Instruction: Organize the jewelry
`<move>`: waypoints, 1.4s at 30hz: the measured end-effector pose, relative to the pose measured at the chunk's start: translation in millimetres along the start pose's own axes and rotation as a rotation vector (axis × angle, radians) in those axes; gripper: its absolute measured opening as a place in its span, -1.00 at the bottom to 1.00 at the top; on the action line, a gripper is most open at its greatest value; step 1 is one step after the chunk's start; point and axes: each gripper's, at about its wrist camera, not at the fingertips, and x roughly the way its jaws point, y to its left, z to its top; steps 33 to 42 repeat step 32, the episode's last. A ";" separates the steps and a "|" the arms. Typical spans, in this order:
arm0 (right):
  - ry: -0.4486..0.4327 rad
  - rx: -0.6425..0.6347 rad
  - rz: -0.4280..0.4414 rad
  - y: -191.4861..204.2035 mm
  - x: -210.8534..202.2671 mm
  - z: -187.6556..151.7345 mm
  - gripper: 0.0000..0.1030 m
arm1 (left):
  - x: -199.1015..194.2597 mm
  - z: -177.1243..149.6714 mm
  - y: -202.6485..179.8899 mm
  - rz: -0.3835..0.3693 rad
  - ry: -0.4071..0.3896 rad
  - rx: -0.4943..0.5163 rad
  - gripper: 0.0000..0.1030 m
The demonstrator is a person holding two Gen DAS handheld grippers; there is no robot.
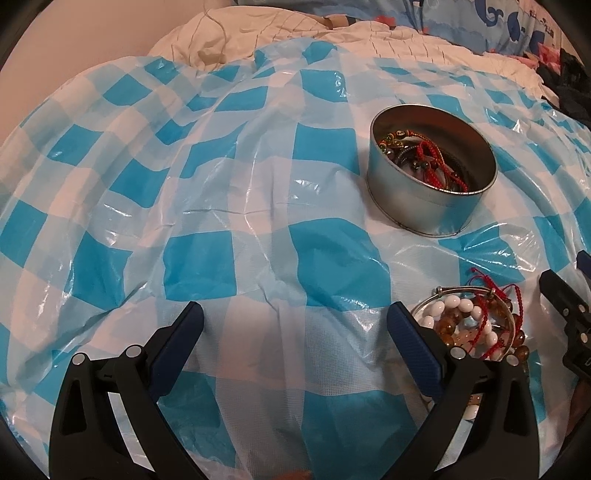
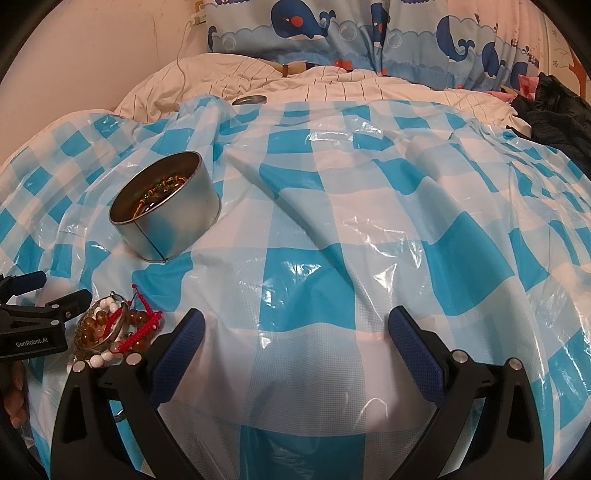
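A round metal tin stands on the blue-and-white checked plastic sheet and holds several bracelets, some with red cord. A loose pile of jewelry lies nearer me: white beads, amber beads, a silver bangle, red cords. My left gripper is open just left of that pile, with nothing between its fingers. My right gripper is open too, empty, just right of the pile. Each gripper's tip shows in the other's view: the right gripper and the left gripper.
A metal lid lies at the sheet's far edge. Rumpled striped white bedding and a whale-print pillow lie behind. Dark clothing sits at far right. A cable runs down the wall. A hand shows at lower left.
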 end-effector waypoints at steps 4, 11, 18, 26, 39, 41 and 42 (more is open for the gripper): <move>0.001 -0.001 -0.001 0.2 0.4 -0.1 0.86 | -0.5 0.1 -0.4 0.002 0.000 0.002 0.85; 0.001 -0.001 -0.001 0.5 0.5 0.1 0.86 | 0.3 0.3 1.7 -0.005 0.006 -0.017 0.85; 0.002 -0.002 -0.002 0.3 0.4 -0.1 0.86 | -3.2 -3.5 14.2 -0.050 -0.037 -0.083 0.85; 0.002 -0.002 -0.002 1.1 0.5 0.5 0.86 | -8.9 -0.1 -0.8 -0.057 -0.040 -0.006 0.85; 0.003 -0.002 -0.002 1.5 0.4 0.8 0.86 | -7.6 -0.6 -5.3 -0.076 -0.029 0.002 0.85; 0.003 -0.002 -0.002 1.5 0.4 0.8 0.86 | -7.6 -0.6 -5.3 -0.076 -0.029 0.002 0.85; 0.003 -0.002 -0.002 1.5 0.4 0.8 0.86 | -7.6 -0.6 -5.3 -0.076 -0.029 0.002 0.85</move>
